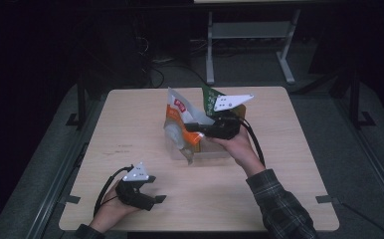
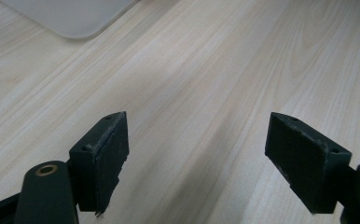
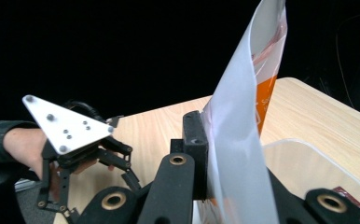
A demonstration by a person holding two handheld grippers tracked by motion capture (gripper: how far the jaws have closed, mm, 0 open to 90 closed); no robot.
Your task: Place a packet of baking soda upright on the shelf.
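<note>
Left tool (image 1: 152, 188) gapes over bare table (image 1: 279, 189); right tool (image 1: 192, 126) pinches pouch (image 1: 180, 124) edge.

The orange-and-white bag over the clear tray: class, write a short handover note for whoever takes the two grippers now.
Right gripper: shut on the orange-and-white bag, pinching its white edge and holding it upright over the clear tray.
Left gripper: open, holding nothing, low over the table near its front left.
Done: bag gripped and lifted.
Left: probably set the bag in the tray or move it out; which one cannot be told.
</note>
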